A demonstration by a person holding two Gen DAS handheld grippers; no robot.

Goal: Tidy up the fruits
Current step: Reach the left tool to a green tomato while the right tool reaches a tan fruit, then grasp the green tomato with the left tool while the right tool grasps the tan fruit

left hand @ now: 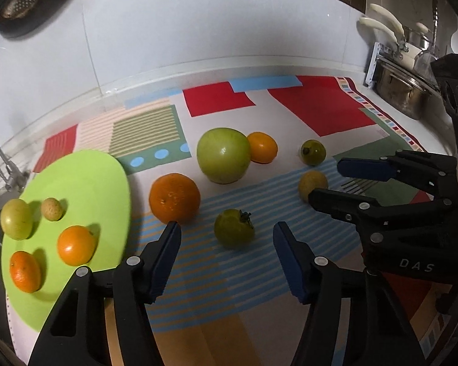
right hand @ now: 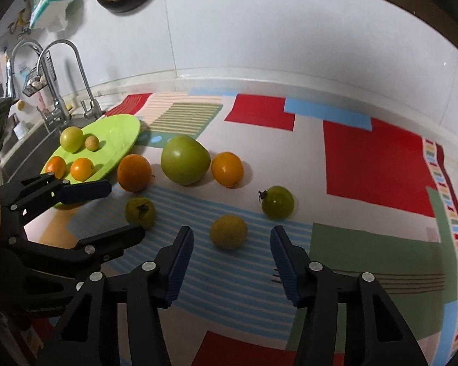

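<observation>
We see a matt printed cloth [right hand: 366, 164] covering the counter, its weave flat and unshiny. The lime-green plate [left hand: 85, 177] looks like smooth plastic with a dull sheen. The big green fruit [left hand: 223, 154] has a glossy, waxy skin that catches a highlight, while the large orange [left hand: 174, 198] shows a finely pitted rind. The small yellowish fruit [right hand: 228, 231] looks rough and matt. Each tool is matt black plastic with ribbed blue pads [right hand: 180, 267] and bright metal rivets. The taps [right hand: 76, 70] and the pot [left hand: 403, 88] are polished metal. The wall [right hand: 290, 36] behind is smooth and faintly glossy.
</observation>
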